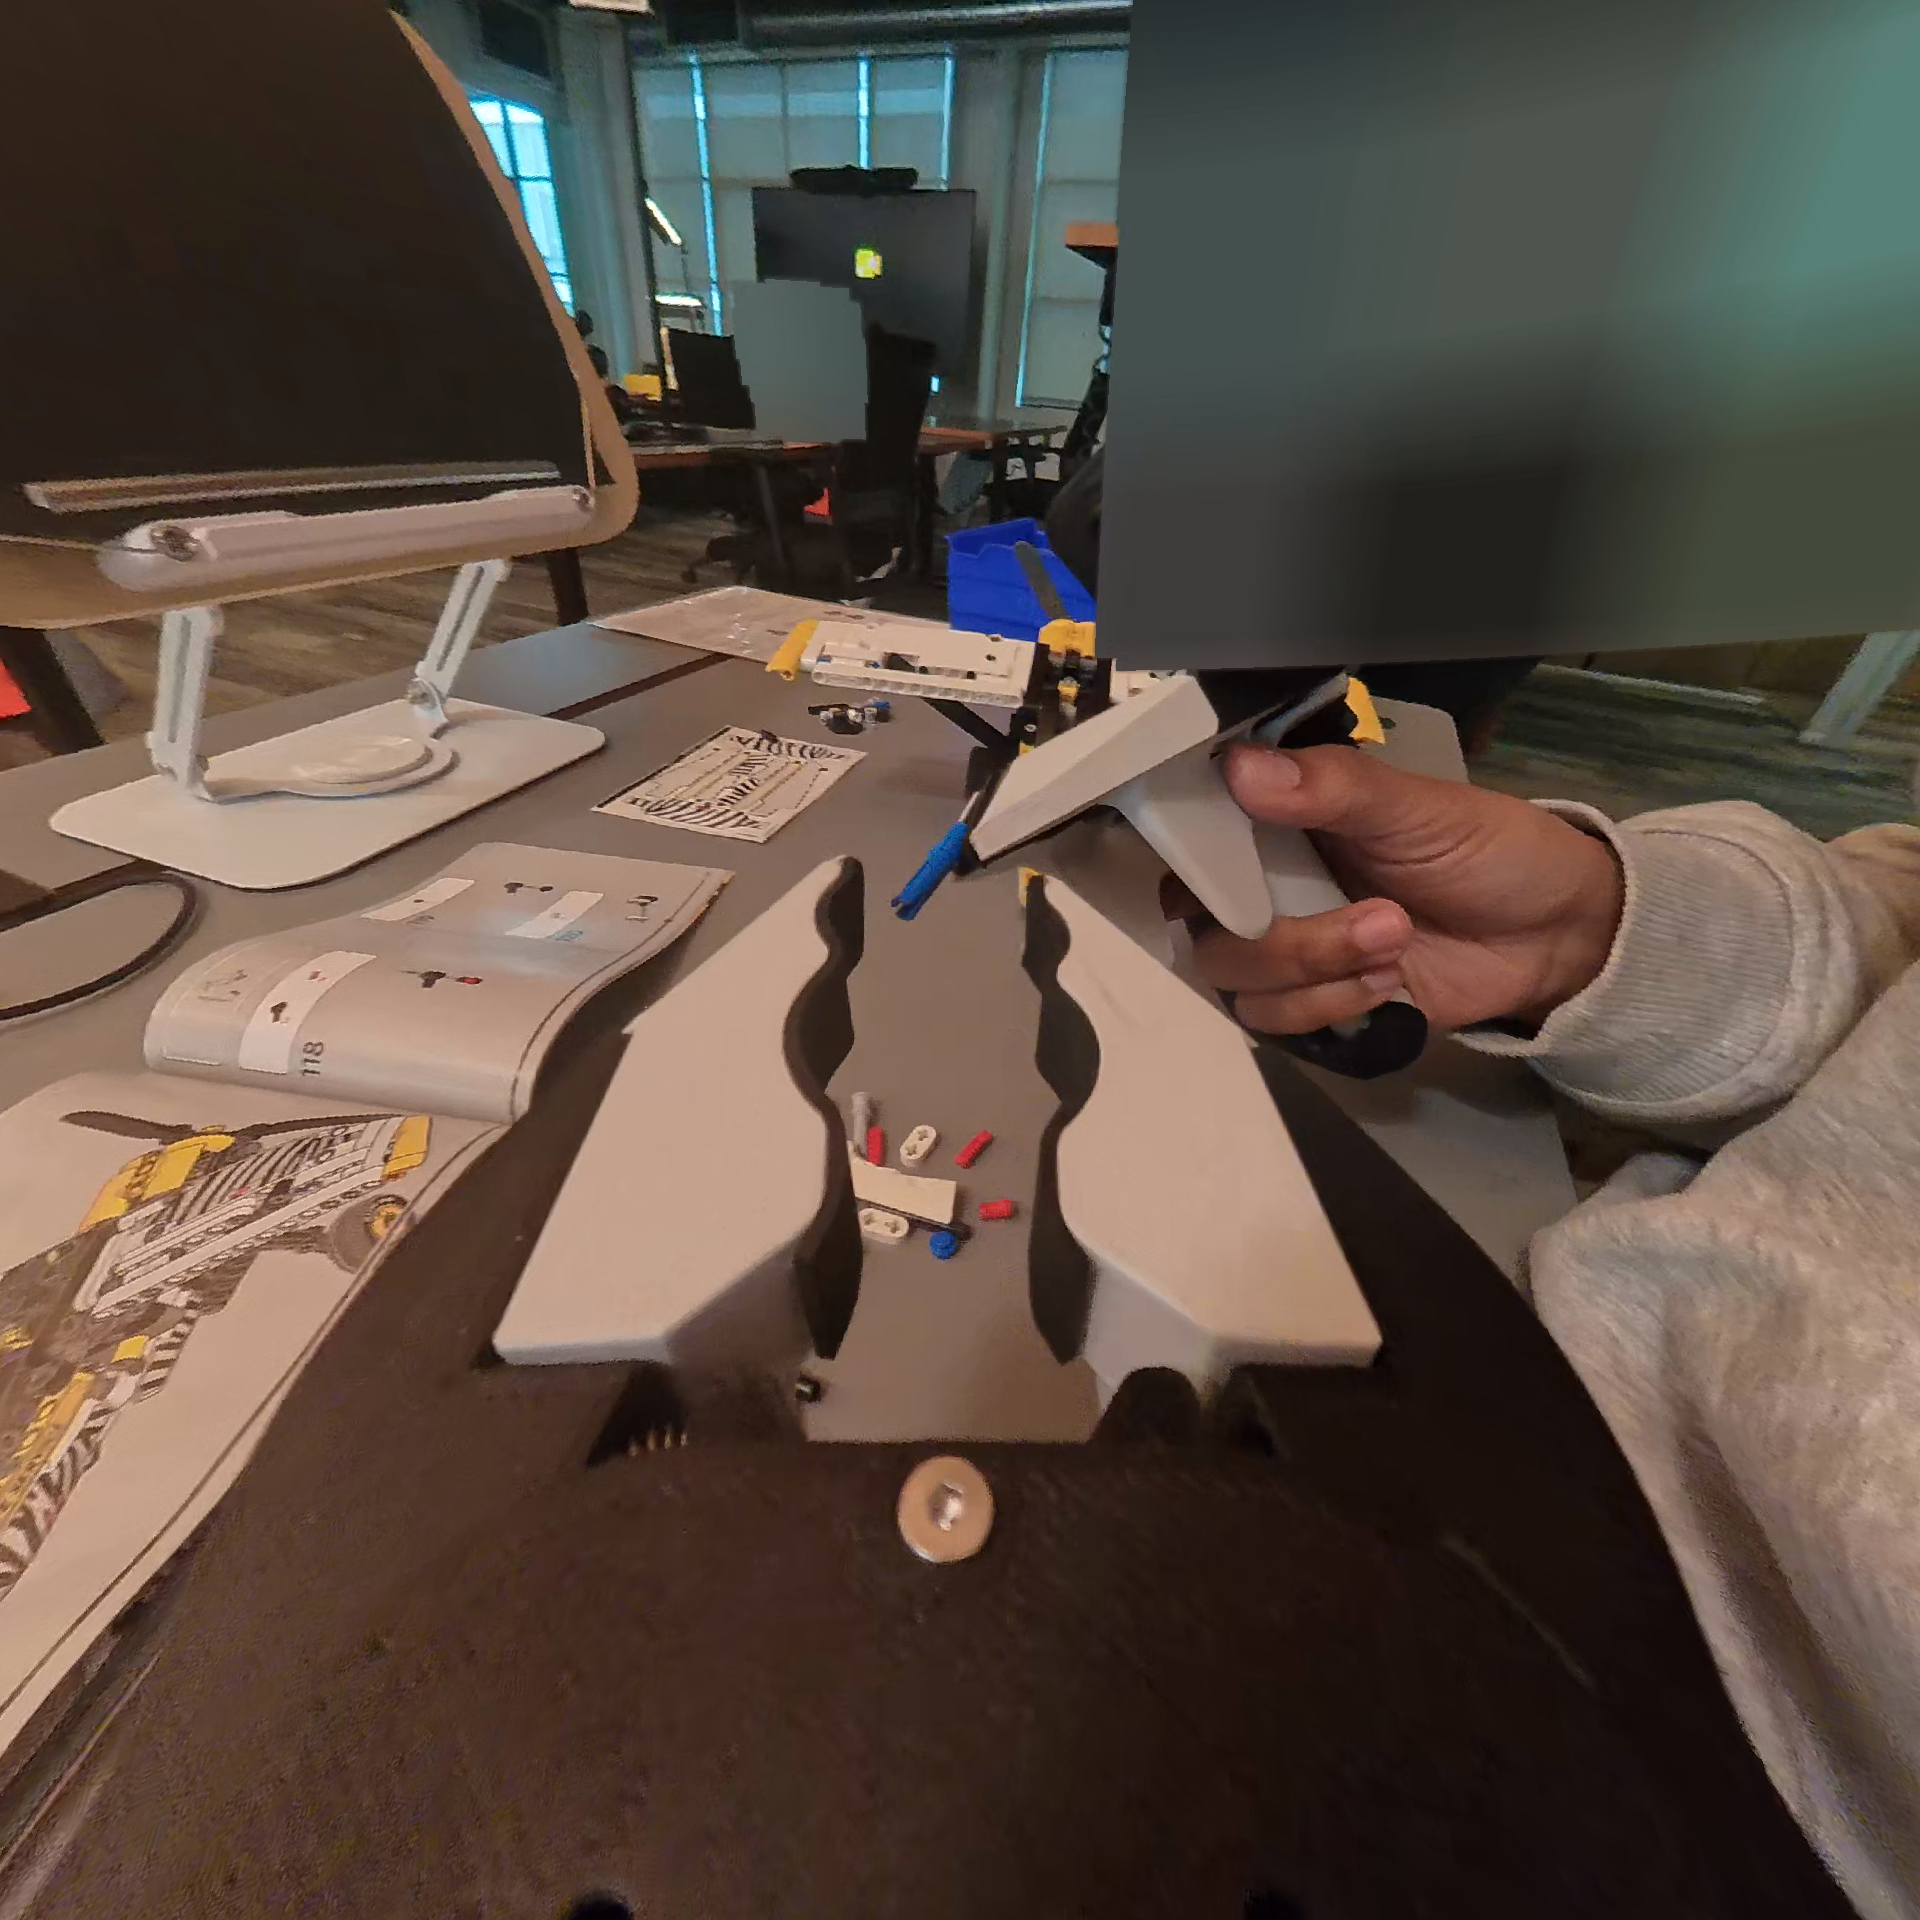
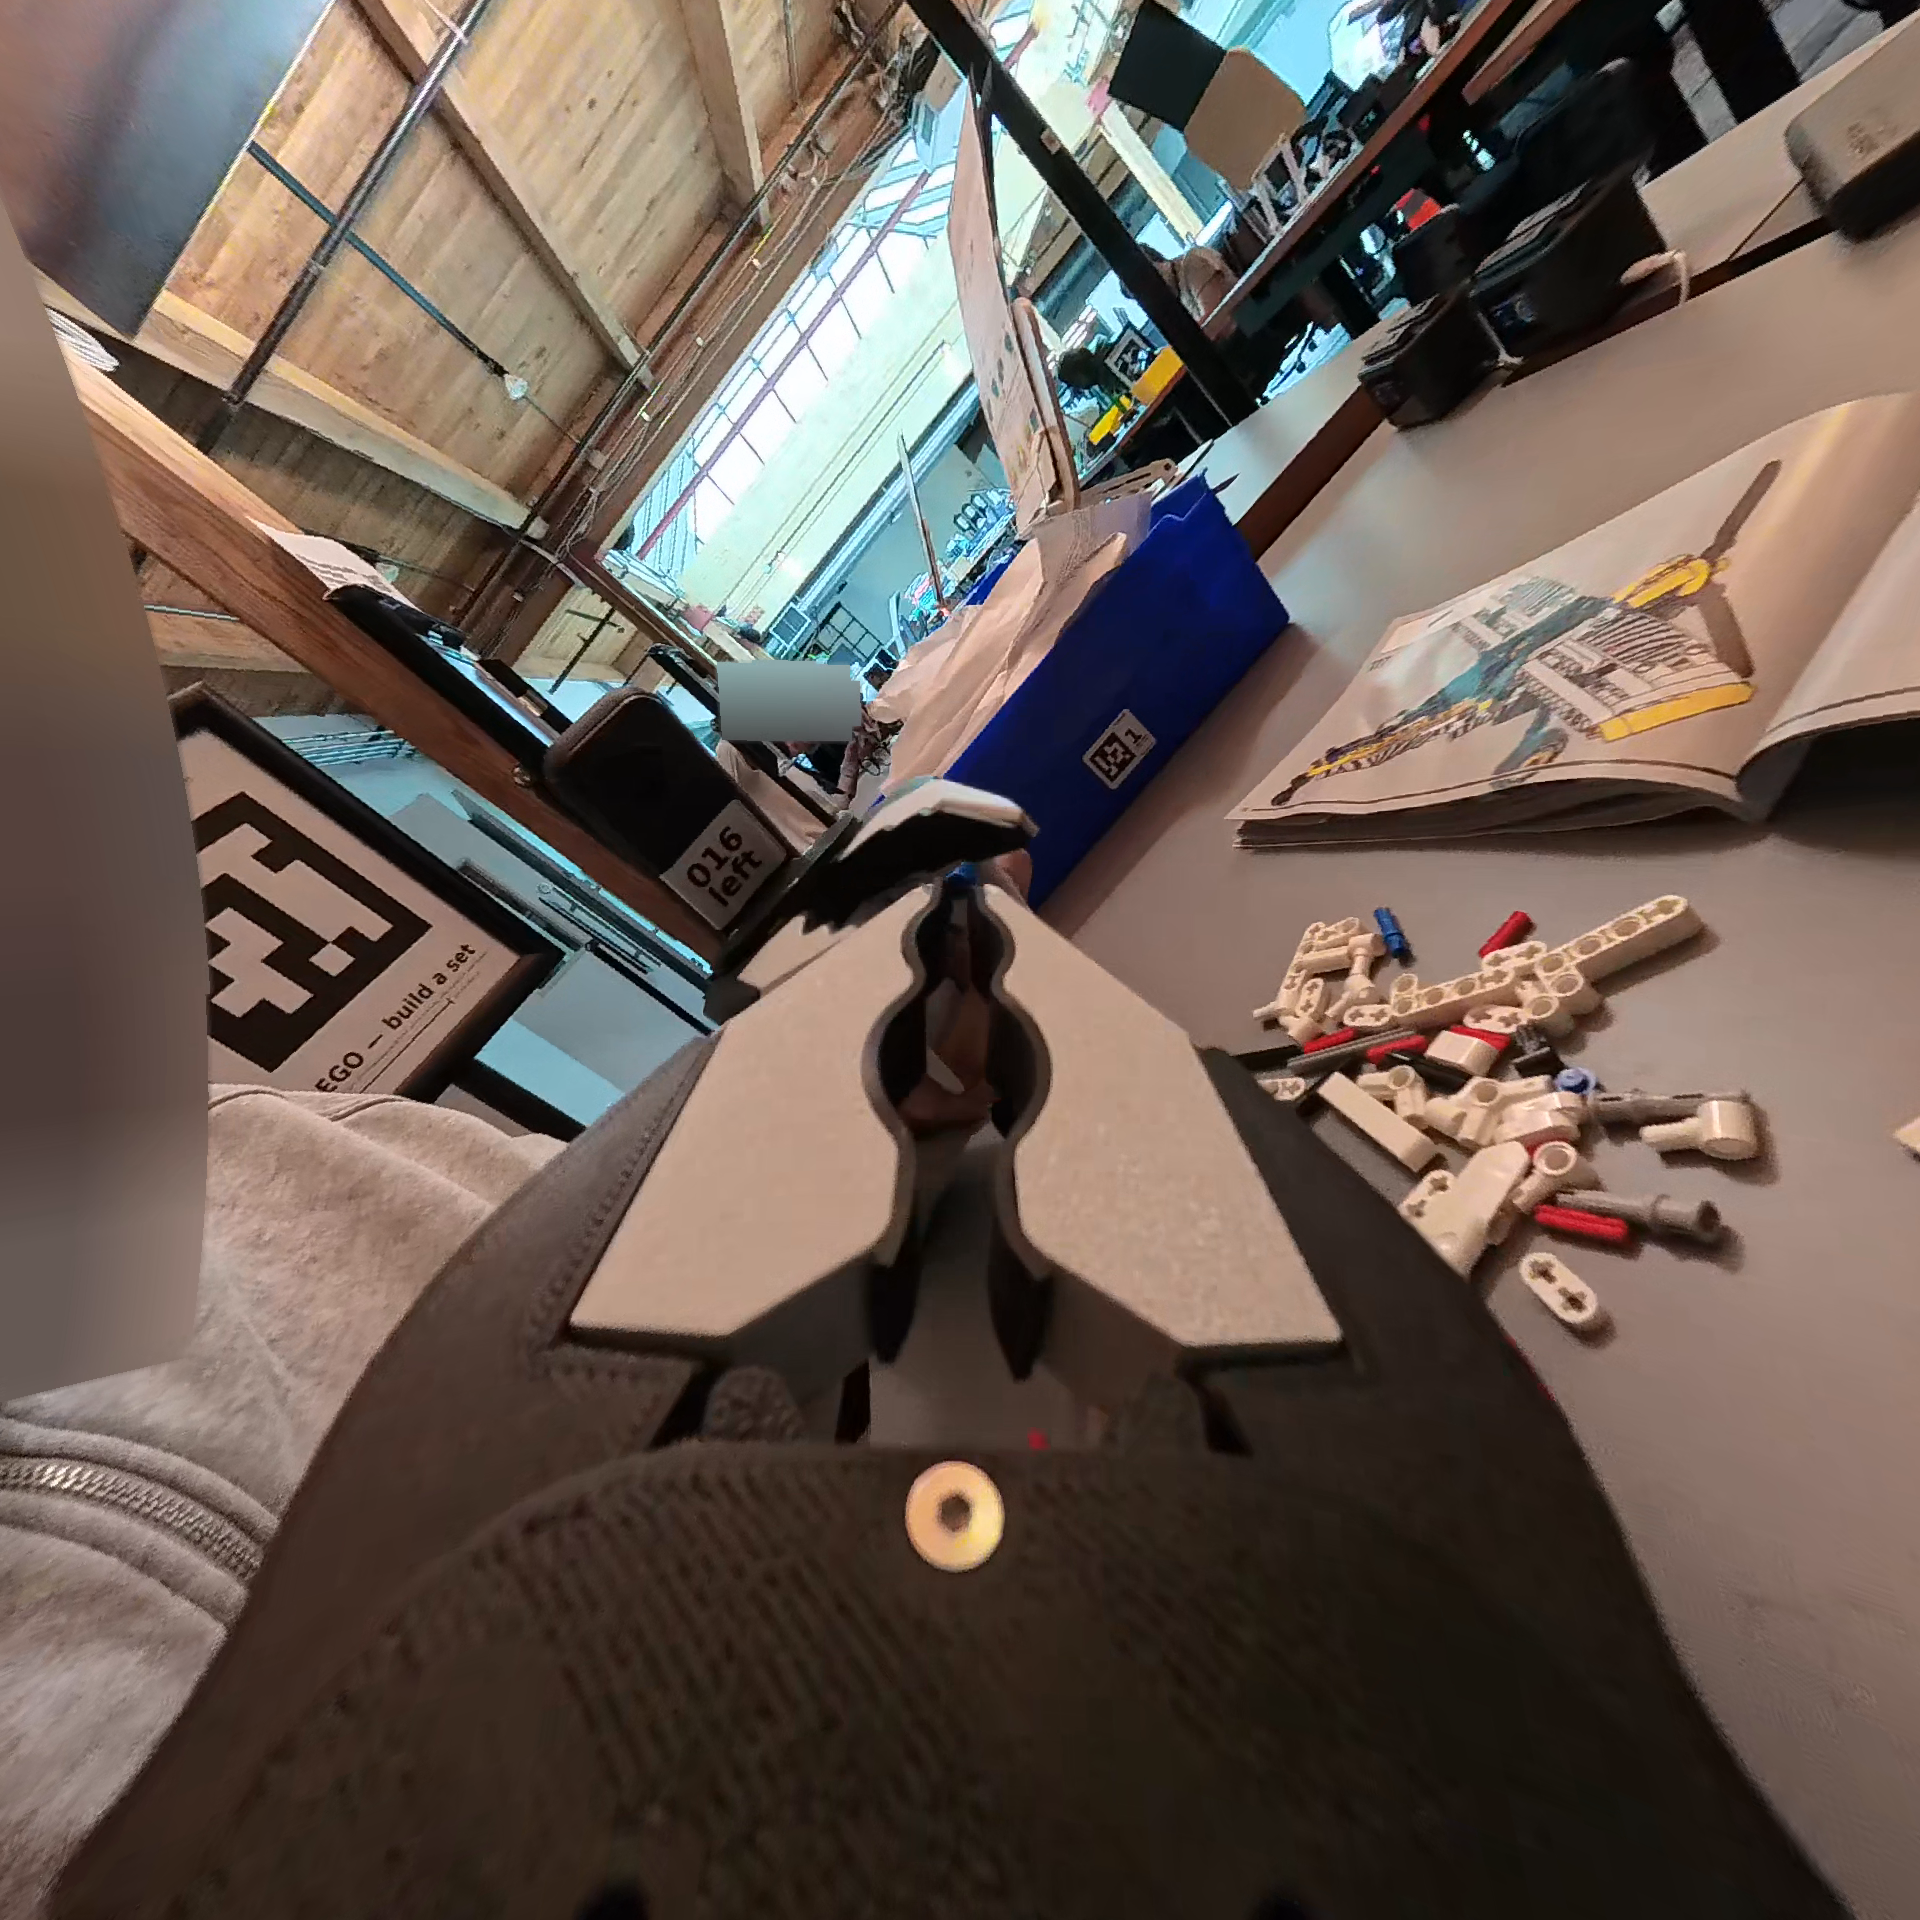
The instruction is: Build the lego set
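**Blue pin held up for a handover, build waiting behind**

The grey table (image 1: 644,665) carries everything. At its far edge sits the part-built model (image 1: 935,660), white beams with yellow and black pieces, out of the way while small parts get sorted. An open manual (image 1: 416,966) lies to the left, flat so the step stays readable, with a tablet stand (image 1: 312,769) behind it and a sticker sheet (image 1: 732,784) beyond. A blue bin (image 2: 1122,665) stands at the table's edge.

The left gripper (image 1: 940,894) hovers low over the table, its tongs spread wide and empty, apparently ready to receive. Through the gap, a small scatter of loose parts (image 1: 920,1174) shows on the table below: red pins, white connectors, a blue stud.

The right gripper (image 1: 961,842), gripped by a hand (image 1: 1392,894), angles down toward the left one. Its tongs are pressed together on a blue pin (image 1: 925,878), pinched at one end so the free end sticks out for mating or transfer. In its own view the tips nearly meet, with a bit of blue at the tip.

The main pile (image 2: 1475,1081) lies to the right, within easy reach.
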Tool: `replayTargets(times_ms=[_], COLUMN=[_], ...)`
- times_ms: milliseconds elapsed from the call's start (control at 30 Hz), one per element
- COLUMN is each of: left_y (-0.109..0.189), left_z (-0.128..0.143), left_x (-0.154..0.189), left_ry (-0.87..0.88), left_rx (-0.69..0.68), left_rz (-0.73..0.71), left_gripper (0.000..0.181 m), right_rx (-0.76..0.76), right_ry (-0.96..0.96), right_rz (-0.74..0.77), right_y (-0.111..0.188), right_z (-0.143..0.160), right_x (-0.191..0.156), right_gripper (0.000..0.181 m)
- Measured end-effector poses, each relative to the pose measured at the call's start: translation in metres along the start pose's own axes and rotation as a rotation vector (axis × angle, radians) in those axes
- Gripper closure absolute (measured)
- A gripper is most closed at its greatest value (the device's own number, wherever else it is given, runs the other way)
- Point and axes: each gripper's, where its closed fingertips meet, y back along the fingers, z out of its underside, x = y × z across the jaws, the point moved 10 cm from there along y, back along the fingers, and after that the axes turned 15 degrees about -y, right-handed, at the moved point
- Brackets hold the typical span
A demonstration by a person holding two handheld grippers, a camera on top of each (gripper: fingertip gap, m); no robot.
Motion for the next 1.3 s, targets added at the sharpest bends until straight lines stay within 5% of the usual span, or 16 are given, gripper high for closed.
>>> replayTargets(times_ms=[233, 433, 633, 867, 1300], left_y=[-0.001, -0.007, -0.011, -0.017, -0.02], left_z=[0.0, 0.003, 0.01, 0.017, 0.023], left_x=[0.007, 0.015, 0.016, 0.024, 0.028], left_ry=[-0.006, 0.046, 0.137, 0.194, 0.287], left_rx=[0.016, -0.01, -0.034, -0.09, -0.098], left_rz=[0.106, 0.287, 0.392, 0.55, 0.735], left_gripper=[0.178, 0.178, 0.177, 0.178, 0.176], right_rx=[-0.062, -0.131, -0.152, -0.323, -0.438], right_ry=[-0.033, -0.001, 0.433, 0.996, 1.176], right_rz=[-0.04, -0.002, 0.206, 0.312, 0.256], right_y=[0.01, 0.028, 0.053, 0.054, 0.041], right_z=[0.004, 0.016, 0.021, 0.041, 0.054], right_x=[-0.004, -0.006, -0.022, -0.046, -0.045], right_gripper=[0.179, 0.179, 0.152, 0.158, 0.175])
